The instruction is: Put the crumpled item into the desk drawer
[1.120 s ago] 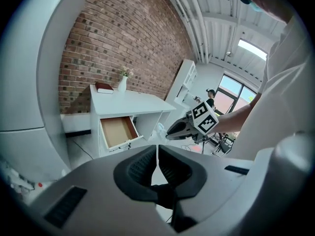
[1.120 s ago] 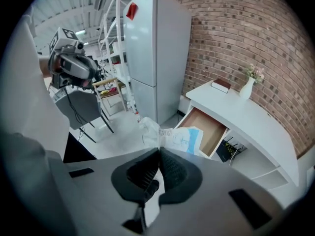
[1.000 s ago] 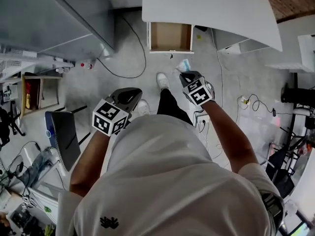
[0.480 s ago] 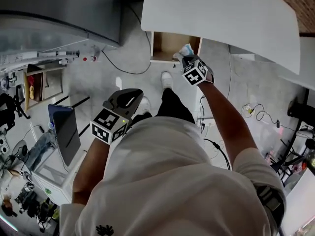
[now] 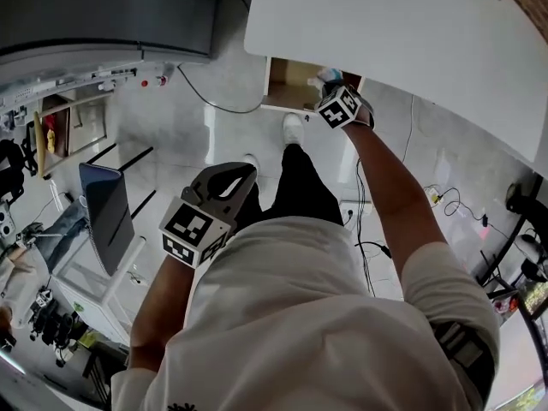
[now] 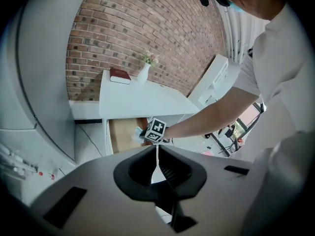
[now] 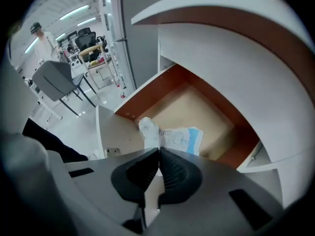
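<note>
A crumpled white and blue paper item (image 7: 170,138) hangs from my right gripper (image 7: 159,149), whose jaws are shut on its near edge. It is held just over the open wooden drawer (image 7: 197,109) under the white desk (image 5: 377,24). In the head view the right gripper (image 5: 330,82) reaches out at the drawer (image 5: 291,80) with the paper item (image 5: 325,77) at its tip. My left gripper (image 5: 244,171) stays back near the person's waist, jaws shut with nothing between them. The left gripper view (image 6: 157,146) shows the drawer (image 6: 125,134) from afar.
A grey cabinet (image 5: 103,11) stands left of the desk. A dark office chair (image 5: 107,217) is on the left floor, with cables (image 5: 205,97) and shelving (image 5: 64,131) nearby. A book (image 6: 119,75) and a vase (image 6: 144,73) sit on the desk. The person's feet (image 5: 293,127) stand before the drawer.
My right gripper has carried the paper item forward from above the floor to over the open drawer. The view has moved closer to the desk. The left gripper has stayed near the waist.
</note>
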`<state>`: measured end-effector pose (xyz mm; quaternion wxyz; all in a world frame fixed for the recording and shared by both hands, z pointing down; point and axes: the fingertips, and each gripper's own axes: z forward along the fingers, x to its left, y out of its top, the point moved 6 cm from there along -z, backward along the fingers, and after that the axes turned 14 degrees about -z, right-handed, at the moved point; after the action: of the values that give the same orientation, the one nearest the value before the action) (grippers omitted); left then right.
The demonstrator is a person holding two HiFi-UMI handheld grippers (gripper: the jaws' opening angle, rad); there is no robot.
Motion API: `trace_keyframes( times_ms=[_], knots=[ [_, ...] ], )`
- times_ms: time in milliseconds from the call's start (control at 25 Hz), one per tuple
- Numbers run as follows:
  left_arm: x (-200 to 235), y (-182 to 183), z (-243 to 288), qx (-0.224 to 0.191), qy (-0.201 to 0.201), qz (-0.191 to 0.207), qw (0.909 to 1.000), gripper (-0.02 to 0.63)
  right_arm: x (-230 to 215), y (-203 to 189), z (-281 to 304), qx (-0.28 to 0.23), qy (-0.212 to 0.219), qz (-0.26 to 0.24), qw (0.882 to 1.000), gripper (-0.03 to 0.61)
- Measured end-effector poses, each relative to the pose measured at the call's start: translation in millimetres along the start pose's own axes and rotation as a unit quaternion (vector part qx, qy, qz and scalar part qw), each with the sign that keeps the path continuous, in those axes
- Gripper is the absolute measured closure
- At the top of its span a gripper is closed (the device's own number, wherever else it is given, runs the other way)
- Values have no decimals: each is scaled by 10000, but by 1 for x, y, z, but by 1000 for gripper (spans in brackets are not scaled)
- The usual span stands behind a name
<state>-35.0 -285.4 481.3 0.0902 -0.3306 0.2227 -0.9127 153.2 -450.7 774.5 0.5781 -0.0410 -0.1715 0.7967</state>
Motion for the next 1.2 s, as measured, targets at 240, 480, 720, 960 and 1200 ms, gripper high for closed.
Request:
trace_keyframes(
  times_ms=[240,480,720,960,1200],
  knots=[
    [4,-2,15,119,138,-284,9994,581,-11,-5,43,156,111,61,9998,549],
    [2,5,37,32,272,-483,9985,581,-35,-20,68,299,193,14,9994,549],
    [5,10,46,17,274,-694,9972,581,-43,-23,84,376,415,-223,9982,549],
    [10,1,38,-33,316,-765,9966,581,-33,-23,88,406,516,-161,9977,545],
    [13,-10,38,-76,290,-754,9967,581,-24,-31,89,536,630,-31,9966,508]
  ],
)
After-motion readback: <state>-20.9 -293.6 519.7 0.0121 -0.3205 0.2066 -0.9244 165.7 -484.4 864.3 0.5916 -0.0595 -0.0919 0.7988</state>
